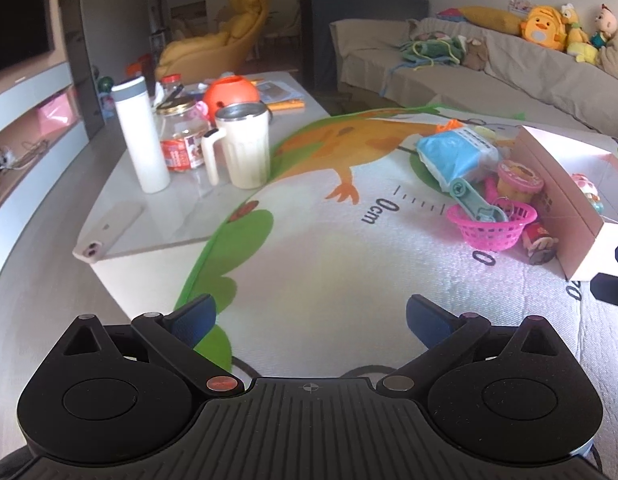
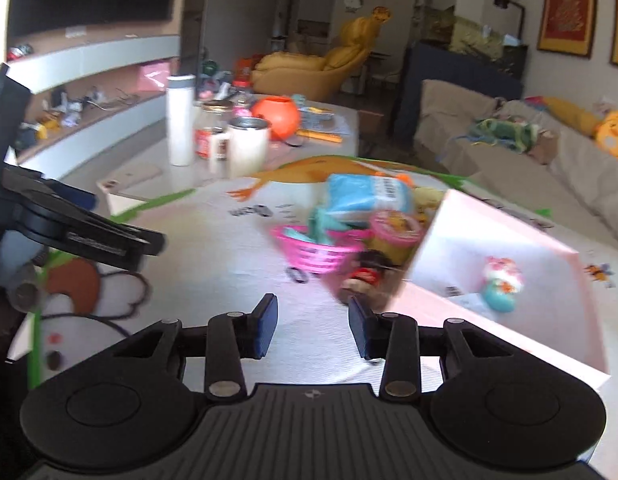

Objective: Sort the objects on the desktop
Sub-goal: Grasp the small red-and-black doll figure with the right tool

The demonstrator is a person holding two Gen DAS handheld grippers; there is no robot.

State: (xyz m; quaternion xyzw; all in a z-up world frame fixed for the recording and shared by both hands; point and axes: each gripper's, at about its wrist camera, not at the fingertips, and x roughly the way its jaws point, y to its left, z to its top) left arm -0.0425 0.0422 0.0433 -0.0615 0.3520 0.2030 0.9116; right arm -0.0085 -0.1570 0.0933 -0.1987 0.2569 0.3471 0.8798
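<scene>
While we hold both tools above the cartoon play mat, the left tool stands wide with nothing between its blue pads. Our right tool is narrowed, its jaws partly apart and empty. Toys sit in a heap on the mat: a pink basket with a teal plastic piece in it, a blue packet behind it, a small figurine beside it. Just right of them lies a pink box, holding one small toy. On the low bench stand a white flask and a cream mug.
</scene>
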